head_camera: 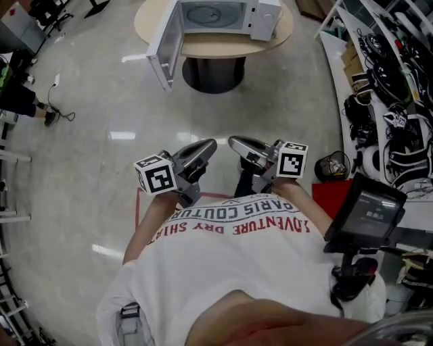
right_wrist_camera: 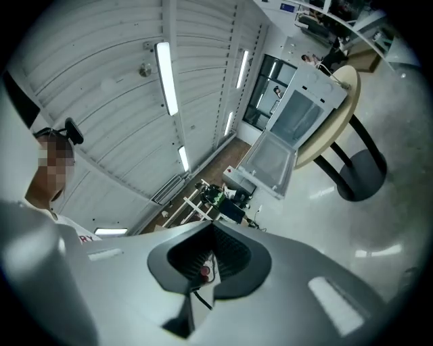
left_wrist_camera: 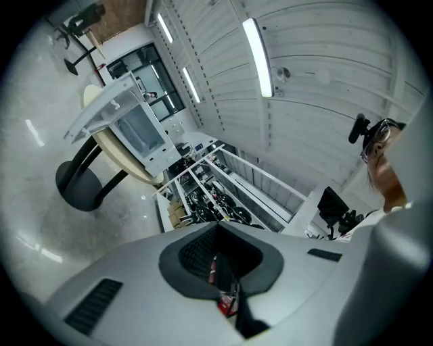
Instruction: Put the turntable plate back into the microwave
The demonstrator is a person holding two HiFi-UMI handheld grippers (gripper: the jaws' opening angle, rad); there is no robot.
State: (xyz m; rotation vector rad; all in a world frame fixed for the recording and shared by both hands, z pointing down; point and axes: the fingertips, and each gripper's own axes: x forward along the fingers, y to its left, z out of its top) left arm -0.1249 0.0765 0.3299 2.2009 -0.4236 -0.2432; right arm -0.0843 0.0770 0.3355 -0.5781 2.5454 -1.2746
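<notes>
The white microwave (head_camera: 226, 17) stands on a round table (head_camera: 281, 34) at the top of the head view, its door (head_camera: 166, 44) swung open to the left. A round glass turntable plate (head_camera: 211, 13) lies inside the cavity. Both grippers are held close to the person's chest, far from the table. My left gripper (head_camera: 210, 145) and right gripper (head_camera: 233, 142) point toward the table, each shut with nothing in it. In the left gripper view the microwave (left_wrist_camera: 135, 125) is far off beyond the jaws of the left gripper (left_wrist_camera: 220, 260). The right gripper (right_wrist_camera: 210, 260) also sees the microwave (right_wrist_camera: 304, 108) at a distance.
The table rests on a black pedestal (head_camera: 213, 71). Shelves of cables and gear (head_camera: 385, 81) line the right side. A screen on a stand (head_camera: 369, 213) and a red box (head_camera: 335, 196) sit close at the right. Red tape (head_camera: 139, 203) marks the floor.
</notes>
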